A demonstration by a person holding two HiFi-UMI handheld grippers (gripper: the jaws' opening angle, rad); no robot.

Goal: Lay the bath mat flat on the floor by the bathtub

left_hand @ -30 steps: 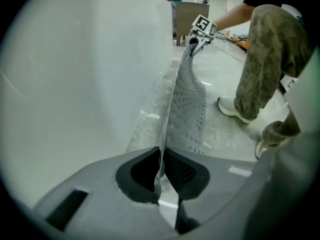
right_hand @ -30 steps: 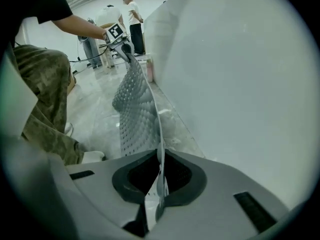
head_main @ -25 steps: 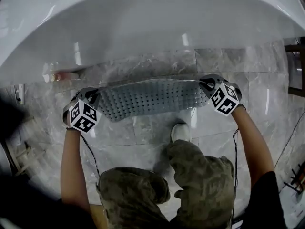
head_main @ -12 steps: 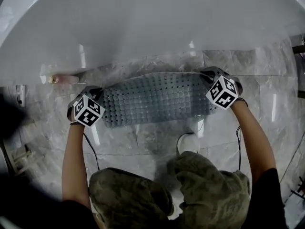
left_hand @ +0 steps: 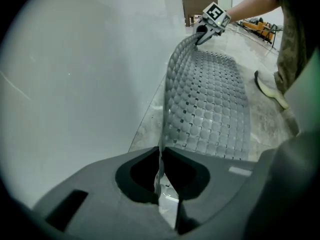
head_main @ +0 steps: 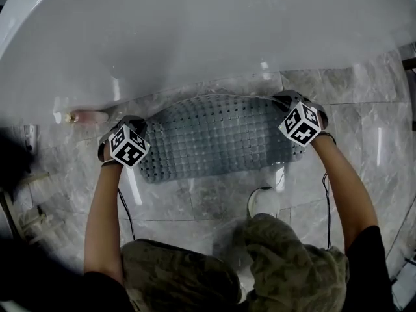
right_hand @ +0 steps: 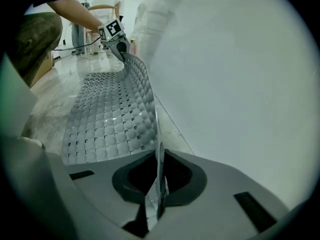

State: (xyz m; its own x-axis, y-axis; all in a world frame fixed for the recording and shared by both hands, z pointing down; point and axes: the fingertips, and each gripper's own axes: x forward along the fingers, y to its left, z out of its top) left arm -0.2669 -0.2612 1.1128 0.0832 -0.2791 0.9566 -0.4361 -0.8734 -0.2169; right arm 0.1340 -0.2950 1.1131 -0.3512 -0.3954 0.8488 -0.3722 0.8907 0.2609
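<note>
Beside the bathtub (head_main: pixel 195 38), the bath mat (head_main: pixel 214 135) mostly rests on the floor (head_main: pixel 208 194), its tub-side corners raised and pinched in the left claw (left_hand: pixel 161 181) and right claw (right_hand: pixel 157 191), so lowering and release remain.

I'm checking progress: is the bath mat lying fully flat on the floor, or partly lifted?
Partly lifted: bath mat mostly spread on the tiles, tub-side edge curving up, pinched by left gripper and right gripper.

My grey, bumpy bath mat (head_main: pixel 214 135) stretches along the white bathtub (head_main: pixel 195 31). Its near edge lies on the floor (head_main: pixel 208 197), its far edge raised.
</note>
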